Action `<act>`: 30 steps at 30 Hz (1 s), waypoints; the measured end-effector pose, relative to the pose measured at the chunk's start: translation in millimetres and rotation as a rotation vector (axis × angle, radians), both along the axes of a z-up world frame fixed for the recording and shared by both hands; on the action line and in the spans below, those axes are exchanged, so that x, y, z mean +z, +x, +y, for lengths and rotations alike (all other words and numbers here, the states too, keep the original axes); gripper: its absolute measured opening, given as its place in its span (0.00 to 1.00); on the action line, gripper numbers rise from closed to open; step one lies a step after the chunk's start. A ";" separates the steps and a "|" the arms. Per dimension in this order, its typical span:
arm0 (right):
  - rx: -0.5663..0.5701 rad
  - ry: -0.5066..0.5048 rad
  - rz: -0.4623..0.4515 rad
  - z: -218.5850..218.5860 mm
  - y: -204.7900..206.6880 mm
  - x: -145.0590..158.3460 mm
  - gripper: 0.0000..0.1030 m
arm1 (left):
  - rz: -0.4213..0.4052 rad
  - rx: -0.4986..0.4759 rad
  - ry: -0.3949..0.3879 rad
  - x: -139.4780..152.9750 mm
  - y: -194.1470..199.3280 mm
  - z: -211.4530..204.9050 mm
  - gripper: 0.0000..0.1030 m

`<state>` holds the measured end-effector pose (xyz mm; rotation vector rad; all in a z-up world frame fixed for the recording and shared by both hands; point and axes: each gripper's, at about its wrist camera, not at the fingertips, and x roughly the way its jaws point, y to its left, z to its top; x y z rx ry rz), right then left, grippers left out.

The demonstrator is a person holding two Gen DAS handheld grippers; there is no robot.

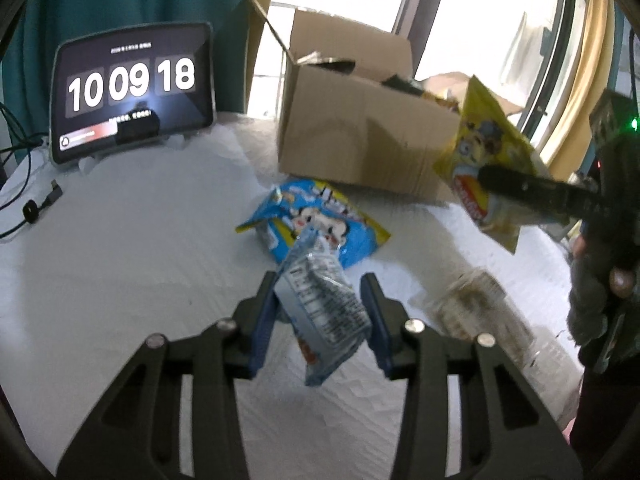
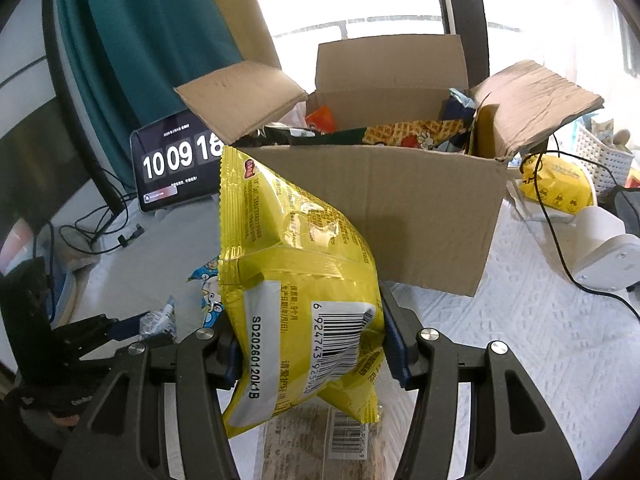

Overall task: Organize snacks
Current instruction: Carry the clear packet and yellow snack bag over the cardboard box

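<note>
My left gripper [image 1: 320, 300] is shut on a small pale-blue snack packet [image 1: 320, 308] and holds it above the white cloth. My right gripper [image 2: 308, 332] is shut on a yellow snack bag [image 2: 292, 256], held up in front of the open cardboard box [image 2: 400, 216]; the bag also shows in the left wrist view [image 1: 488, 152]. The box [image 1: 360, 136] holds several snack packs. A blue cartoon snack bag [image 1: 320, 216] lies on the cloth before the box. A clear wrapped pack [image 1: 472, 304] lies to the right, under the right gripper.
A tablet clock [image 1: 132, 88] stands at the back left with cables [image 1: 28, 212] beside it. A white basket [image 2: 596, 156], a yellow pack [image 2: 556, 188] and a white device [image 2: 604, 248] sit right of the box. Teal curtain and window lie behind.
</note>
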<state>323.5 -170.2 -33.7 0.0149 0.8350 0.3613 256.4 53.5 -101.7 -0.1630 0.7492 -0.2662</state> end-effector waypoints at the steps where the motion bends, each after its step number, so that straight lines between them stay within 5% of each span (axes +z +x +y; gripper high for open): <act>1: 0.001 0.001 -0.003 -0.8 -0.8 1.6 0.56 | -0.009 -0.003 -0.003 3.9 -0.6 -0.5 0.41; 30: -0.045 0.029 -0.149 -43.8 7.0 67.9 0.56 | -0.226 -0.019 0.056 101.4 25.3 -27.6 0.41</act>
